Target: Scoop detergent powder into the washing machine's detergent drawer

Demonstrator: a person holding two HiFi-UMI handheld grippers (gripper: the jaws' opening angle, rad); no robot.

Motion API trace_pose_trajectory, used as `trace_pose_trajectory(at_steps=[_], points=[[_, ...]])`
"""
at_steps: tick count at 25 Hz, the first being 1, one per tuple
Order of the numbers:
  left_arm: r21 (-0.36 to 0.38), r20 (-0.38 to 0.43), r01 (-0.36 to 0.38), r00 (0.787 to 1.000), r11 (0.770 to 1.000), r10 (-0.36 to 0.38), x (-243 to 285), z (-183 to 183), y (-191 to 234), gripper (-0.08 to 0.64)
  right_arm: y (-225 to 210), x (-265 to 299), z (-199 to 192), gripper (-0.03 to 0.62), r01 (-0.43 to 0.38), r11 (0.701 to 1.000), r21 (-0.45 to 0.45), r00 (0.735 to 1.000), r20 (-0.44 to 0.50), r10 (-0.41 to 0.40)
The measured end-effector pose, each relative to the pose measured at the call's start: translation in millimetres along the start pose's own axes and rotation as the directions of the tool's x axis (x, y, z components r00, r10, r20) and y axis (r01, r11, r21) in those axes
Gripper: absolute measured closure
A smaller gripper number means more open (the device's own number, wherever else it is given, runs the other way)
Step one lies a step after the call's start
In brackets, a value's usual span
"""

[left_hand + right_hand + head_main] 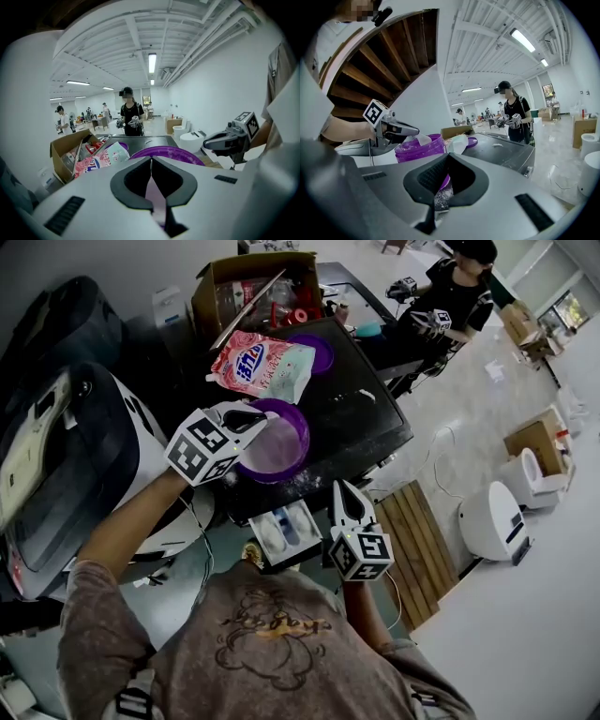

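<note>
scoop (417, 139) at purple tub (281, 448), detergent bag (262, 369), cardboard box (208, 304) behind

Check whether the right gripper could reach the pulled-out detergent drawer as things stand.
Probably yes: the right gripper hangs close beside the open detergent drawer, and nothing lies between them.
</note>
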State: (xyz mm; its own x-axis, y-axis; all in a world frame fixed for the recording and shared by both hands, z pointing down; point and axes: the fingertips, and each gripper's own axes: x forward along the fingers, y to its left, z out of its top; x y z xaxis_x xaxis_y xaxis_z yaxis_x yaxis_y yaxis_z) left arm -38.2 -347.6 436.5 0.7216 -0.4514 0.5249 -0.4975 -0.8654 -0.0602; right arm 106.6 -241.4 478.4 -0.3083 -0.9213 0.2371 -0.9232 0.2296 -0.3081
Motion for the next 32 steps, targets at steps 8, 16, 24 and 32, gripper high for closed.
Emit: trace_pose_trajectory(at_steps=[8, 16, 24, 32], points=[[0.092, -0.141, 0.034, 0.99, 0.995, -0.02, 11, -10, 3, 0.537, -5, 0, -2, 0.591, 0.004, 1.0, 0.01, 1.0, 0.001, -0.004], [0.128, -0.211, 0.079, 0.976, 0.989, -0.051, 17, -13, 4, 0.537, -9, 0, -8, 0.591, 0.009, 1.0, 0.003, 1.0, -0.008, -0.009], [0.158, -0.274, 0.12, 0.959, 0.98, -0.073, 26, -22, -1, 0.537, -14, 0, -10, 0.591, 0.011, 1.0, -0.017, 1.0, -0.016, -0.011], [0.163, -0.302, 0.136, 0.95, 0.977, -0.082, 28, -23, -2, 0.537, -15, -3, -8, 0.591, 0.02, 1.0, 0.008, 1.0, -0.01, -0.02]])
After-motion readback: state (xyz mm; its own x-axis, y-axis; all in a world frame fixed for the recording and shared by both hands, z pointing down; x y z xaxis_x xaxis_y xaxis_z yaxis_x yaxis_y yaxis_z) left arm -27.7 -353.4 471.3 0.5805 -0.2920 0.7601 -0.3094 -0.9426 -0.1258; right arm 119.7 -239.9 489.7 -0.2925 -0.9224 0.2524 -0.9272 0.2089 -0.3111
